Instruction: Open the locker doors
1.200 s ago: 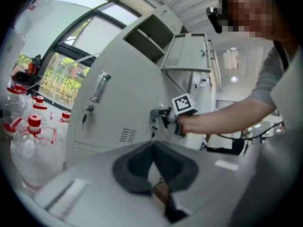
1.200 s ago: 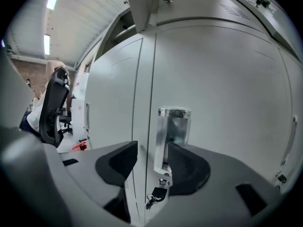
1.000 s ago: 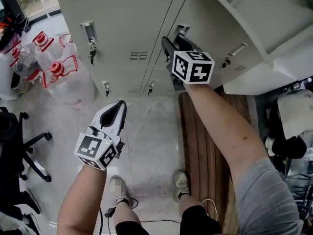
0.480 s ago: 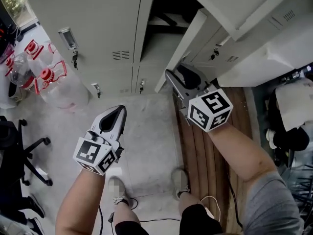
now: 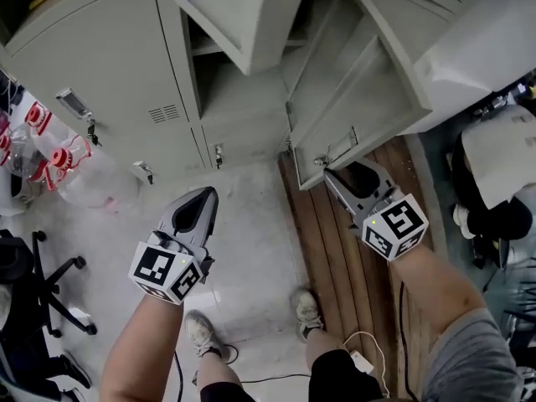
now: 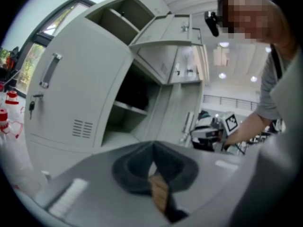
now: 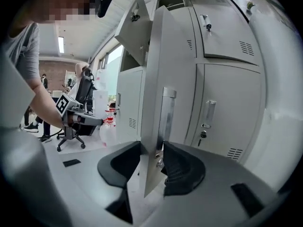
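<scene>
**A:** Where is the door, and which gripper has it?

**B:** The lower locker door (image 5: 360, 99) stands swung out at one o'clock in the head view. The right gripper (image 7: 152, 148) has its jaws clenched on the door's free edge, at the foot of the handle (image 7: 166, 112). The left gripper (image 6: 152, 148) hangs at seven o'clock with its jaws pressed together on nothing.

**A:** What could go wrong?

**B:** The hold is on a thin sheet-metal edge. I'd judge that a pull off the hinge's arc could make the jaws slide off, leaving the door to swing back. The closed door (image 5: 100, 65) at ten o'clock is not yet opened.

**A:** Is there any writing?

**B:** None I can read. The marker cubes (image 5: 394, 229) show only black-and-white squares. The bottles (image 5: 71, 162) at nine o'clock have red labels, too small to make out.
</scene>
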The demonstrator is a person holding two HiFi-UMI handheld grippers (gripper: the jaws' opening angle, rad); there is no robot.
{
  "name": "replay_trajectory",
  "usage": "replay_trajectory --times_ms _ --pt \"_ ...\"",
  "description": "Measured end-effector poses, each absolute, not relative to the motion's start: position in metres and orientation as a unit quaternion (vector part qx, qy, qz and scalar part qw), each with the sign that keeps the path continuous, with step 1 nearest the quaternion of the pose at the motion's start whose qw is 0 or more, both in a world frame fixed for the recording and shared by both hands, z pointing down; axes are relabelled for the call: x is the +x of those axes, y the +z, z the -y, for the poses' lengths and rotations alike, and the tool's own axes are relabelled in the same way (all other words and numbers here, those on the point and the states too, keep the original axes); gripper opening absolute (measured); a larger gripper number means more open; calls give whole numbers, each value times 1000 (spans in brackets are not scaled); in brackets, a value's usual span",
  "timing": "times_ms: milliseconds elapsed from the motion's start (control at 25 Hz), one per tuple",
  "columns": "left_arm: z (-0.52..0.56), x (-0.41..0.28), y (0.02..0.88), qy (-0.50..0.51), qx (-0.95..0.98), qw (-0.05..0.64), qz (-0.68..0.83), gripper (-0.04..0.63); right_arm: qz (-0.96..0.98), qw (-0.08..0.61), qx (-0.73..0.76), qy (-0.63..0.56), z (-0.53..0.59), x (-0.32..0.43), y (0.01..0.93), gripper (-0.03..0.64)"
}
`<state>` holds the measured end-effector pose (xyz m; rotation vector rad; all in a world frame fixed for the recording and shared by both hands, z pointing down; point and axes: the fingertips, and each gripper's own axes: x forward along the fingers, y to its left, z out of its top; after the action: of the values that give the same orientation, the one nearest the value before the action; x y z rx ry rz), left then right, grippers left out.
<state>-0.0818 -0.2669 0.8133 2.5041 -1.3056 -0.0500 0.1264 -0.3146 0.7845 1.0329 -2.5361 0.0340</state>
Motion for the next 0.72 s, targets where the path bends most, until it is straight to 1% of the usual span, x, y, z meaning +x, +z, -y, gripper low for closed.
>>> replay_trajectory --times_ms 120,360,560,640,720 --pt "273 -68 810 -19 878 158 452 5 898 208 387 11 318 157 784 140" --pt "275 -49 810 -14 883 163 441 5 863 207 460 30 338 222 785 94" --pt "275 -54 813 -17 880 167 445 5 844 202 497 28 347 240 785 92" --pt "273 -56 816 -20 877 170 448 5 833 193 516 44 340 243 795 147" --pt "269 -58 819 -22 876 174 450 5 820 181 535 94 320 243 822 164"
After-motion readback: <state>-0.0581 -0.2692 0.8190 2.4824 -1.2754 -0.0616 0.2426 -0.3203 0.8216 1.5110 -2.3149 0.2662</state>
